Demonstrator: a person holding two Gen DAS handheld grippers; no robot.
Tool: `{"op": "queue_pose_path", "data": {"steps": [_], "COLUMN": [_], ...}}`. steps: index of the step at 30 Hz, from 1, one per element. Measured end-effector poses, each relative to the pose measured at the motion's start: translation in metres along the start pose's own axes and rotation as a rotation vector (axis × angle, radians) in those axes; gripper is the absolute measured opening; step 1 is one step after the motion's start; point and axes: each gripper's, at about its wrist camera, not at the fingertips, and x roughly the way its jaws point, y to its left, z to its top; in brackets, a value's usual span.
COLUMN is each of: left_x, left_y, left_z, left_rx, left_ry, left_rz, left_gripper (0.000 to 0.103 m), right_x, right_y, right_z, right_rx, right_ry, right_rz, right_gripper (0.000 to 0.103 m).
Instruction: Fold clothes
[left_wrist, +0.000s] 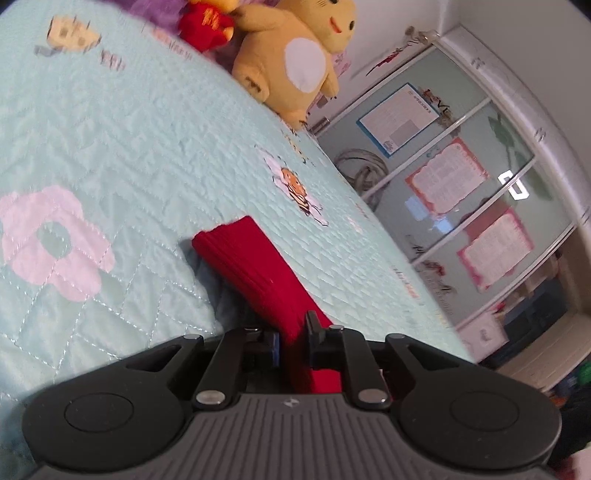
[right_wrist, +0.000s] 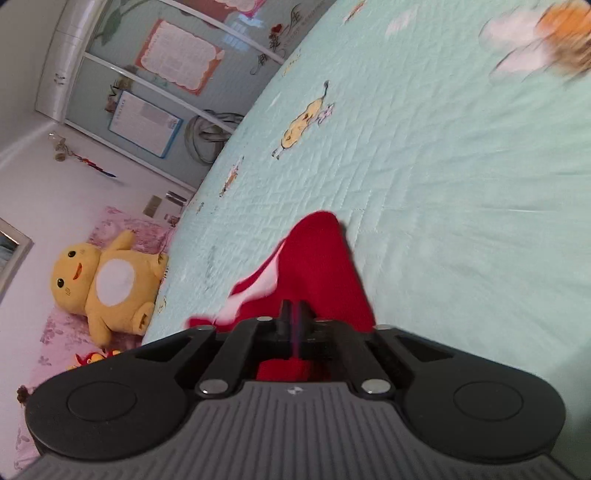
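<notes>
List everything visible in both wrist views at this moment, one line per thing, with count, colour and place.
red knitted garment: one, red with a white patch showing in the right wrist view, lifted over the bed, pinched by both grippers.
quilted bedspread: one, pale mint with flower, bee and other cartoon prints, covering the bed.
yellow plush toy: one, yellow with white belly, at the head of the bed.
red plush toy: one, red and orange, beside the yellow one.
glass-fronted wardrobe: one, white frame, paper posters on its doors, beyond the bed.
left gripper: one, black, shut on the garment.
right gripper: one, black, shut on the garment.
</notes>
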Motion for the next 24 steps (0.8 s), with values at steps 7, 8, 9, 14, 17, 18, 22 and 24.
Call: {"op": "queue_pose_path", "data": {"steps": [7, 8, 9, 14, 17, 18, 22, 24], "left_x": [-0.059, -0.076, -0.093, -0.175, -0.193, -0.196, -0.207, -0.213], "left_y": [0.019, 0.018, 0.018, 0.018, 0.004, -0.003, -0.028, -0.041], "left_z": [0.028, 0.027, 0.027, 0.022, 0.002, -0.006, -0.038, -0.054], "left_rx": [-0.111, -0.089, -0.068, -0.043, -0.022, -0.010, 0.039, 0.063], "left_ry": [0.187, 0.190, 0.192, 0.240, 0.323, 0.355, 0.483, 0.546], "left_rz": [-0.034, -0.051, -0.069, -0.128, -0.173, -0.187, -0.246, -0.275], "left_gripper": [0.038, 0.043, 0.045, 0.065, 0.070, 0.070, 0.070, 0.071], "right_x": [-0.192, -0.211, -0.229, -0.264, -0.249, -0.243, -0.246, -0.250], "right_y": [0.036, 0.038, 0.041, 0.072, 0.097, 0.104, 0.107, 0.103], "right_z": [-0.112, -0.138, -0.165, -0.264, -0.300, -0.309, -0.327, -0.333], "right_rx": [-0.226, -0.276, -0.326, -0.649, -0.972, -1.054, -1.108, -1.111], "right_ry": [-0.032, -0.011, 0.010, 0.042, 0.028, 0.013, 0.037, 0.033], "right_rz": [-0.171, -0.210, -0.248, -0.384, -0.456, -0.499, -0.567, -0.586], "right_gripper": [0.042, 0.042, 0.042, 0.042, 0.042, 0.042, 0.042, 0.042]}}
